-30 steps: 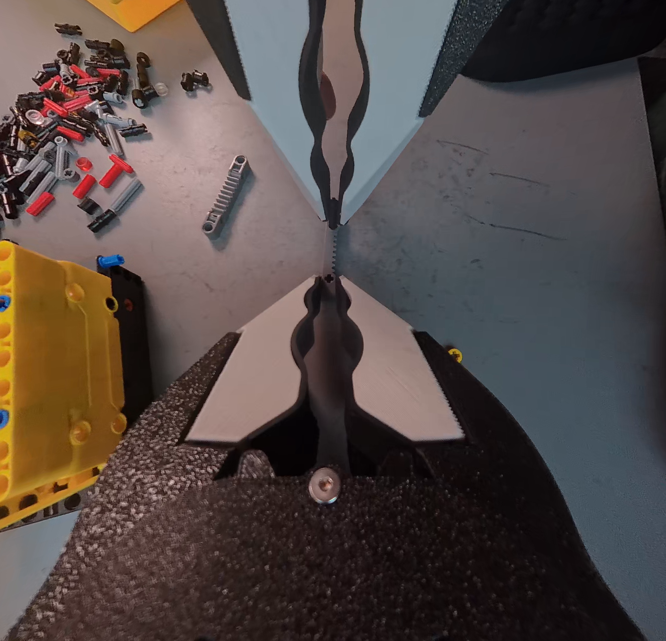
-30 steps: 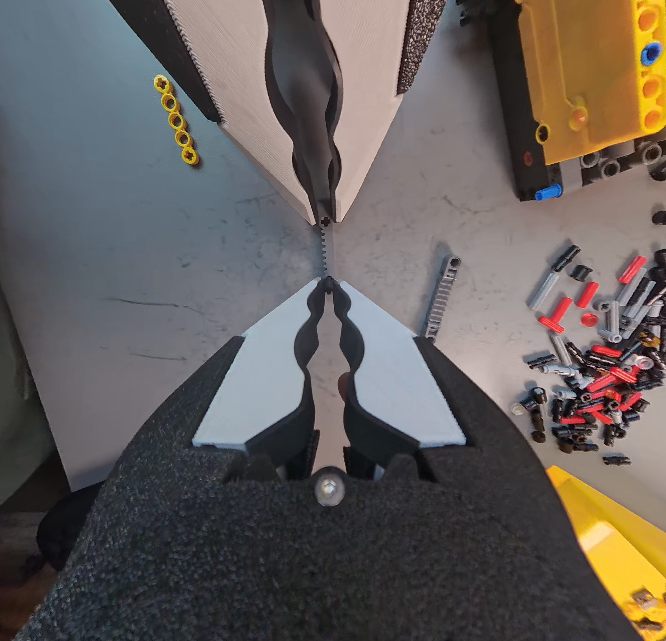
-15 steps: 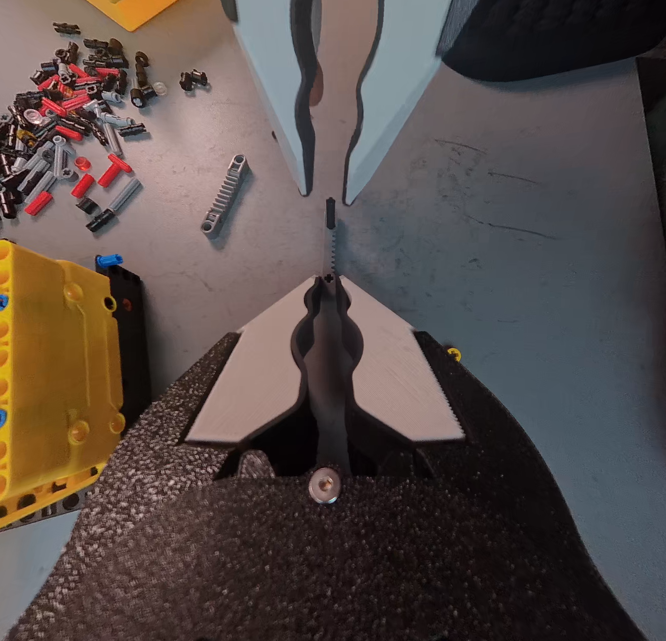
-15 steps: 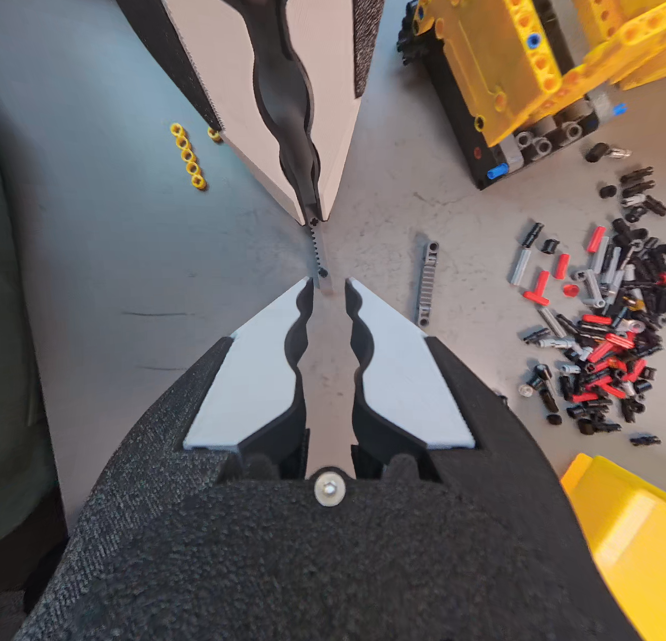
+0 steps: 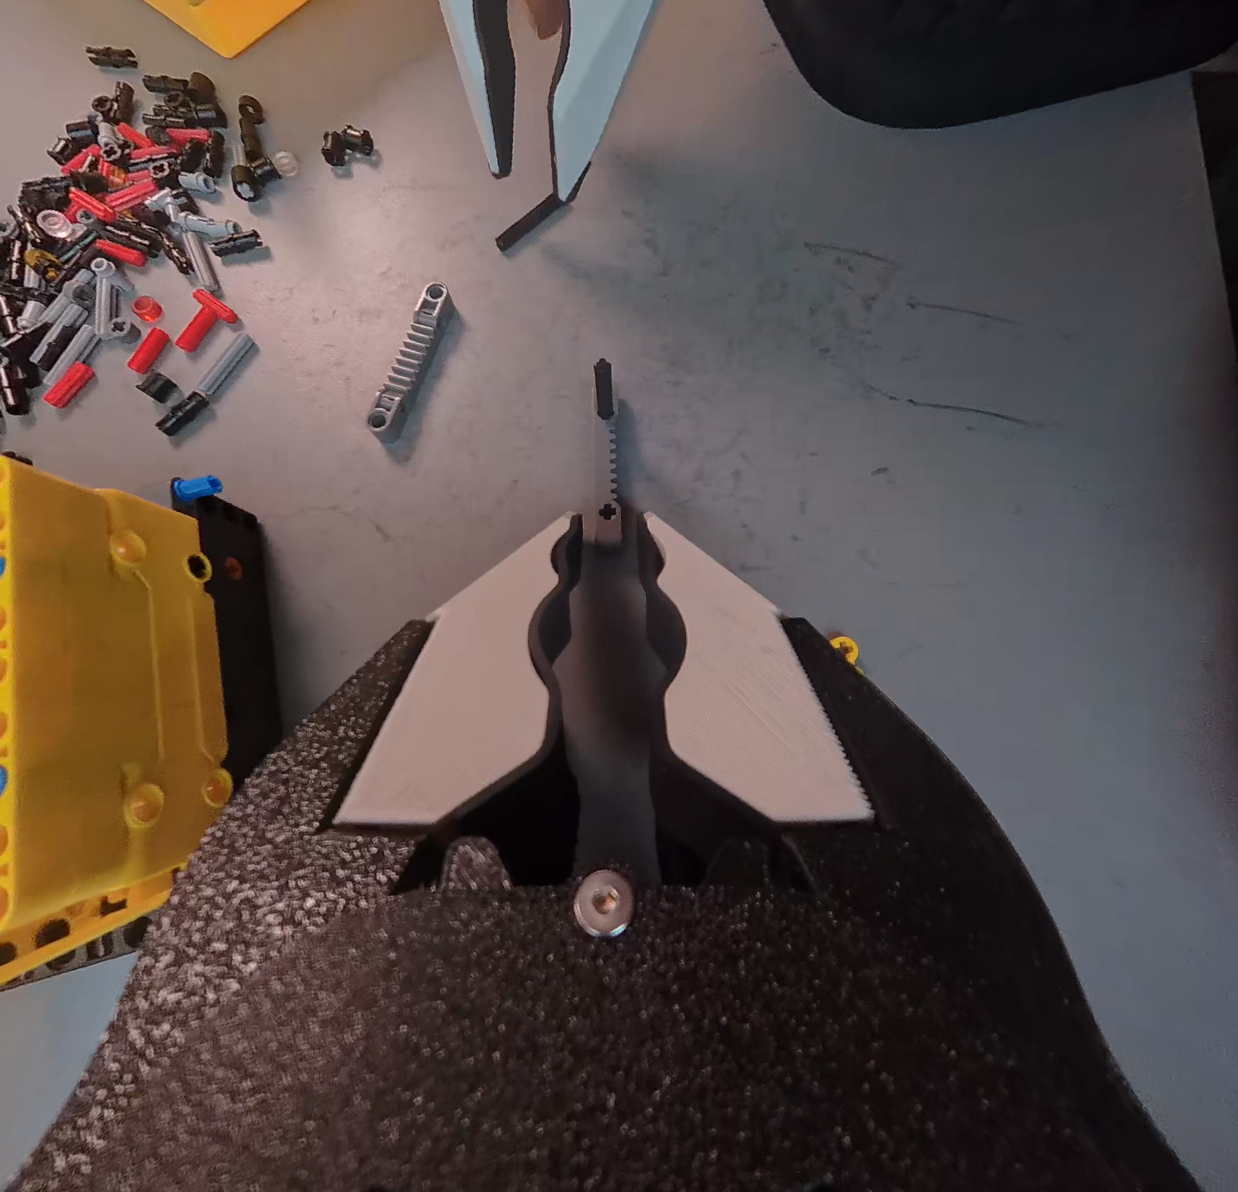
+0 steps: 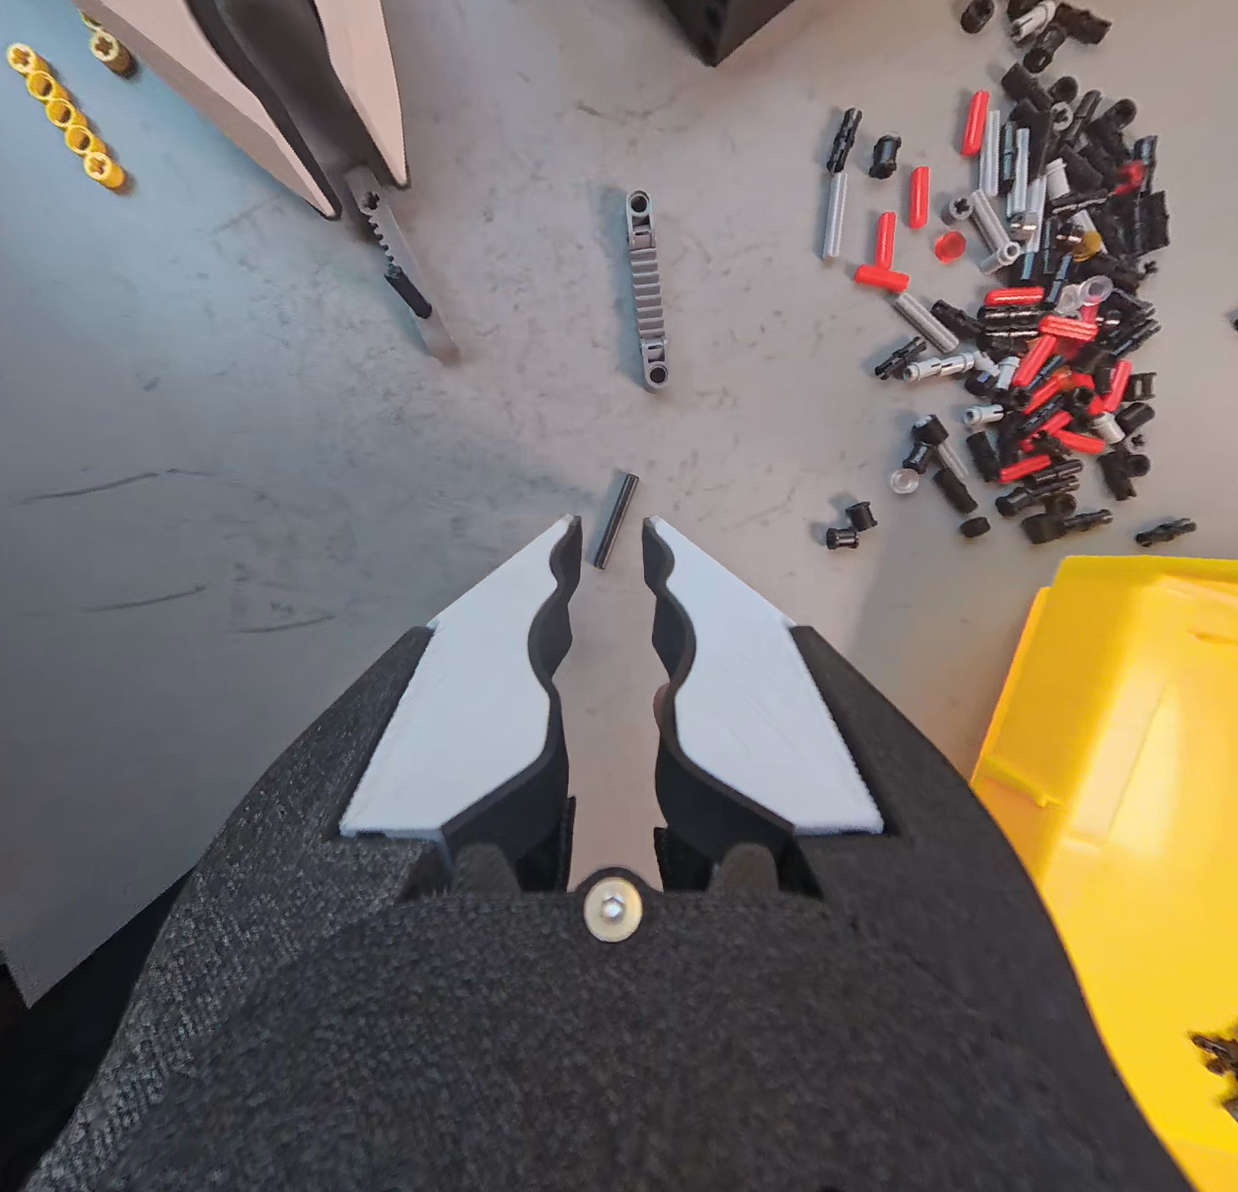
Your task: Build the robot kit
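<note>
While my left gripper (image 5: 606, 523) pinches the toothed grey plastic rack with its black pin (image 5: 605, 450), pointing straight ahead, my right gripper (image 5: 536, 172) hangs beyond it. From the right wrist, those jaws gape empty, a short black plastic axle (image 6: 614, 520) lying lengthwise between the tips on the grey bench (image 6: 268, 490).

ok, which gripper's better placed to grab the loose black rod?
Right. The right gripper is open, with the black rod between its fingers; the left gripper is shut on a grey toothed rack.
</note>
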Demonstrator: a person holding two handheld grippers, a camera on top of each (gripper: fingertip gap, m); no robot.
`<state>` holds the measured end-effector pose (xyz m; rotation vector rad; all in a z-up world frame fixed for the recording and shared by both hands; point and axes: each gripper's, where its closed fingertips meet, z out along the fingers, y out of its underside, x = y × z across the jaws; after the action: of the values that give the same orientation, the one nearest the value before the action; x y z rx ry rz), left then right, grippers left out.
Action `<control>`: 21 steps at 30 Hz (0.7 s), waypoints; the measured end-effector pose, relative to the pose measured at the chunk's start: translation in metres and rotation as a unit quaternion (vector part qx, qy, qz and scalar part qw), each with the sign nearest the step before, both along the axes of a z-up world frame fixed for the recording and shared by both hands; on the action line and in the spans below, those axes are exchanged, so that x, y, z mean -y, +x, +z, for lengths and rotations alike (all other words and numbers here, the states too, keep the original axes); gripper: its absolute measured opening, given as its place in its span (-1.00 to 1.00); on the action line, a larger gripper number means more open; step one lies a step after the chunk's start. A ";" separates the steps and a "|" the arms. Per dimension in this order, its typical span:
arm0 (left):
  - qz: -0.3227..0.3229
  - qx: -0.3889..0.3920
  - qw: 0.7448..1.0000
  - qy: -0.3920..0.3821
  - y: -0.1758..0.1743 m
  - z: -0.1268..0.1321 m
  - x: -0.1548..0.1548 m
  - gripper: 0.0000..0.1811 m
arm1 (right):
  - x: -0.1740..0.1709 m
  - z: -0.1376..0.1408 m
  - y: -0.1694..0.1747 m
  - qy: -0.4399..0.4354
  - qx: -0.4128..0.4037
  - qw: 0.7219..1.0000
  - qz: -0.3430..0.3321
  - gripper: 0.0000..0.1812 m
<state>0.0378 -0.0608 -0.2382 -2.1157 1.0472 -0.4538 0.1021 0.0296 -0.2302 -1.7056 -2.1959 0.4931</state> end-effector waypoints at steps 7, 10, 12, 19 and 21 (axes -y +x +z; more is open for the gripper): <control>0.031 0.035 0.999 0.026 -0.011 0.016 -0.011 -0.83 | -0.003 -0.012 0.006 -0.022 0.010 1.000 -0.018 -0.89; 0.048 0.072 0.996 0.034 -0.016 0.028 -0.015 -0.85 | -0.003 -0.012 0.006 -0.028 0.003 0.999 -0.024 -0.90; 0.055 0.097 0.993 0.033 -0.018 0.035 -0.017 -0.85 | -0.002 -0.012 0.005 -0.022 -0.003 1.000 -0.018 -0.97; 0.018 0.186 0.982 0.027 -0.003 0.058 -0.008 -0.84 | 0.036 0.035 -0.027 0.018 -0.113 0.991 0.069 -0.97; 0.002 0.205 0.978 0.031 0.003 0.065 -0.003 -0.84 | 0.053 0.047 -0.035 0.024 -0.129 0.986 0.097 -0.97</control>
<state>0.0406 -0.0574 -0.1727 -1.8603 0.8061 -0.8048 0.0671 -0.0233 -0.1836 -1.3252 -2.1728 0.6647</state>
